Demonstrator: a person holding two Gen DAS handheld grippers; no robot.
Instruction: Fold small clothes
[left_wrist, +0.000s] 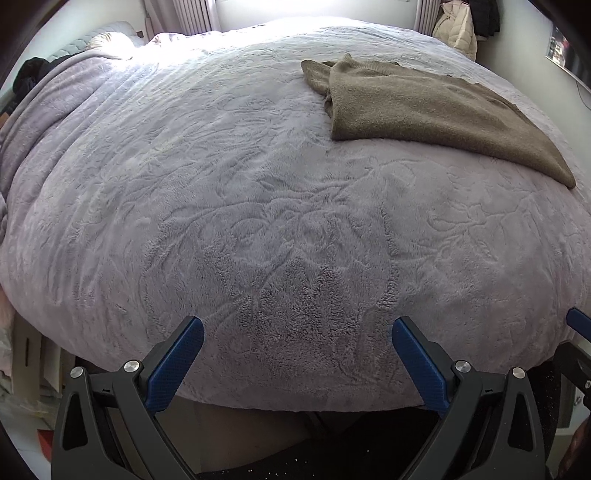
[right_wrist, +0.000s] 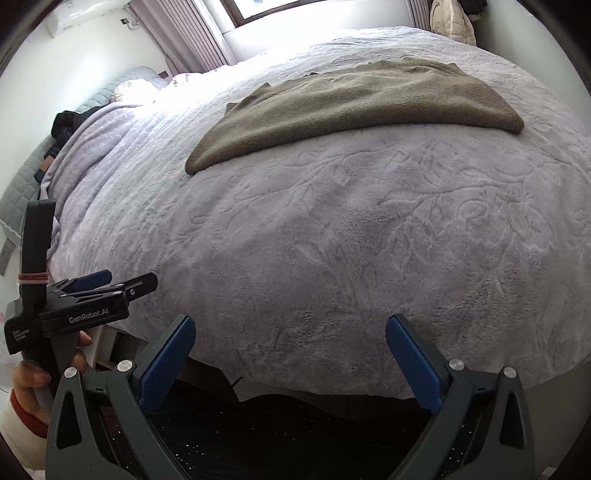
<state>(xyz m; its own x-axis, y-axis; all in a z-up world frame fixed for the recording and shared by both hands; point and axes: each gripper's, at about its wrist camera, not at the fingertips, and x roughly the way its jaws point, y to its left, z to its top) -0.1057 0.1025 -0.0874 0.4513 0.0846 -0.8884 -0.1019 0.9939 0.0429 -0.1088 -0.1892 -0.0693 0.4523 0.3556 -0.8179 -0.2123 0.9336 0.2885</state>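
Currently: fuzzy brown knit sweater (right_wrist: 351, 107) lies folded, roughly triangular, on embossed plush lilac bedspread (right_wrist: 369, 240), far side; left gripper (left_wrist: 297, 328) and right gripper (right_wrist: 290, 326) both spread wide, empty, touching nothing

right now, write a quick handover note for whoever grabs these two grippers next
Left gripper: open, empty, above the near edge of the bed cover.
Right gripper: open wide, nothing between its fingers, also at the near edge.
Brown sweater: lies on the cover towards the far side, clear of both grippers. It looks folded over at least once, with a layer doubled near one end; how many folds I cannot tell.
Done: sweater laid down and released.
Left: probably check the fold, finish or square it up if needed. No other small clothes are clearly in view on the cover.
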